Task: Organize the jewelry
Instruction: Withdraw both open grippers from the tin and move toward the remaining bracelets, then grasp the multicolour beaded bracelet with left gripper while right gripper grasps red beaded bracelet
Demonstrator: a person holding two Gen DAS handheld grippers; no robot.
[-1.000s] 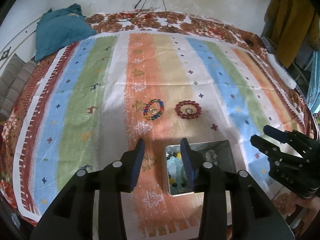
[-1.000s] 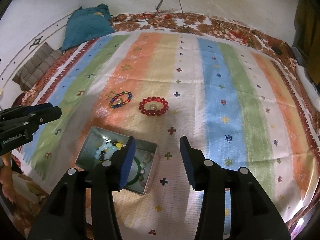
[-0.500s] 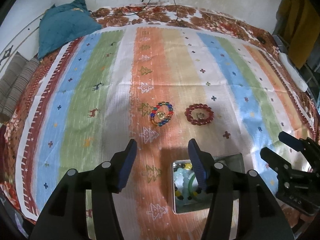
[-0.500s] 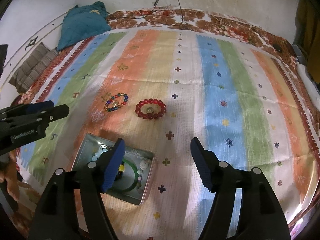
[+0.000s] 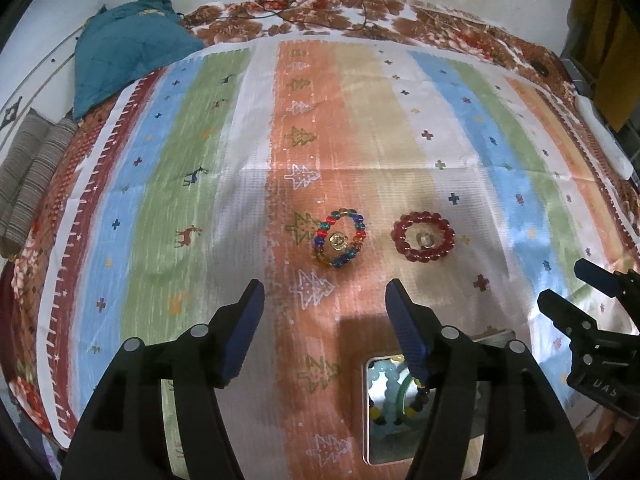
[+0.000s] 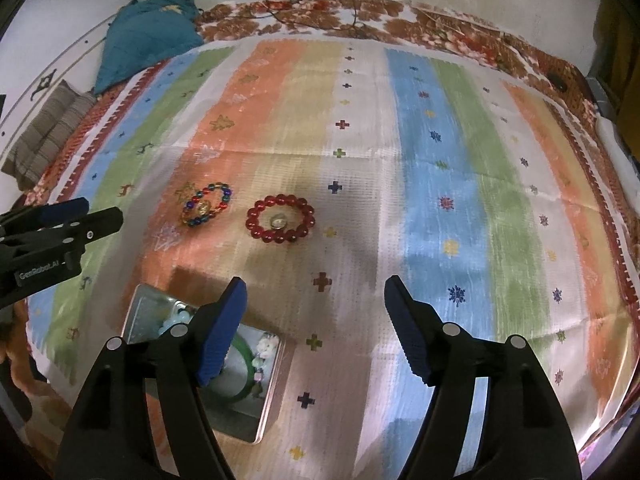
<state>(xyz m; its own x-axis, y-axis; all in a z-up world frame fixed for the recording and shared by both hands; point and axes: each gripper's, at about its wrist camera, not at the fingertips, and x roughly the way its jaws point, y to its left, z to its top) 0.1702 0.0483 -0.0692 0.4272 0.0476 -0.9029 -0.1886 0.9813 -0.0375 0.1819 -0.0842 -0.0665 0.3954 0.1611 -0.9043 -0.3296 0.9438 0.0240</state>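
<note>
A multicoloured bead bracelet [image 5: 339,237] with a gold ring inside it lies on the striped cloth, also in the right wrist view [image 6: 207,204]. A red bead bracelet [image 5: 423,236] with a silver ring inside lies to its right, also in the right wrist view [image 6: 280,218]. A metal tin [image 5: 404,408] near the front holds pale blue beads, a green bangle and other pieces; it also shows in the right wrist view [image 6: 200,360]. My left gripper [image 5: 324,300] is open and empty, short of the multicoloured bracelet. My right gripper [image 6: 314,296] is open and empty, right of the tin.
The striped cloth [image 6: 440,160] covers a bed. A teal pillow [image 5: 128,52] and folded striped fabric [image 5: 28,176] lie at the far left. Cables [image 5: 320,4] run along the back wall. The bed's right edge [image 6: 616,220] drops off.
Both grippers have opened wider and drawn back and up from the tin. The tin now sits lower in both views. The bracelets have not moved.
</note>
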